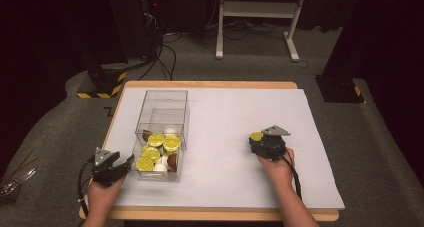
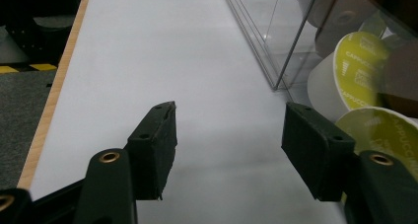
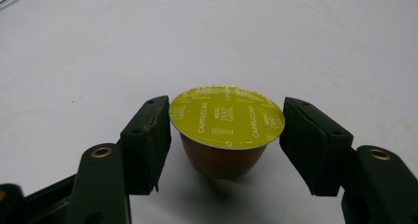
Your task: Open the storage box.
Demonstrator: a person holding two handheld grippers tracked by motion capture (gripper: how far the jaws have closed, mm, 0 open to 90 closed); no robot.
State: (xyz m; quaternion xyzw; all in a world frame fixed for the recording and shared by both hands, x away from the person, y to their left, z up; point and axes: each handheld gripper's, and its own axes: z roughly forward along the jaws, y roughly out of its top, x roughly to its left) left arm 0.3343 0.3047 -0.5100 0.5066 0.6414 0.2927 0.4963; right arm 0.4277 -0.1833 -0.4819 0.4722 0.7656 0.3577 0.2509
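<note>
Capsule point(image 3: 226, 130) with yellow-green lid reading "CAPPUCCINO" and brown cup, upright on the white sheet point(image 1: 225, 137), right of table centre, well apart from the clear box point(image 1: 162, 112). Seen in the high view as a small yellow disc point(image 1: 256, 136) at the far left tip of the right gripper point(image 1: 260, 139). In the right gripper view, sits between the two black pads point(image 3: 148, 140), lid rim touching or all but touching each pad; jaws closed around it, pinching at the lid's edge, though firm pressure cannot be told for certain. Cup base on the sheet, with a soft shadow beneath. Right hand point(image 1: 277, 167) behind that gripper, cable trailing toward the near edge. Left gripper point(image 1: 120, 167) low at the near left, just beside the near left corner of the box, held by the left hand point(image 1: 102, 197). In the left gripper view, jaws spread wide with only bare sheet between the pads point(image 2: 155, 145), nothing pinched; box wall point(image 2: 276, 46) just to the right, with more capsules point(image 2: 360, 68) pressed against the clear side. Box open at the top, standing left of centre, its near half holding a heap of yellow-lidded, white and brown capsules point(image 1: 157, 152). Wooden table edge point(image 1: 210, 84) showing around the sheet; grey carpet point(image 1: 60, 122) beyond.
</note>
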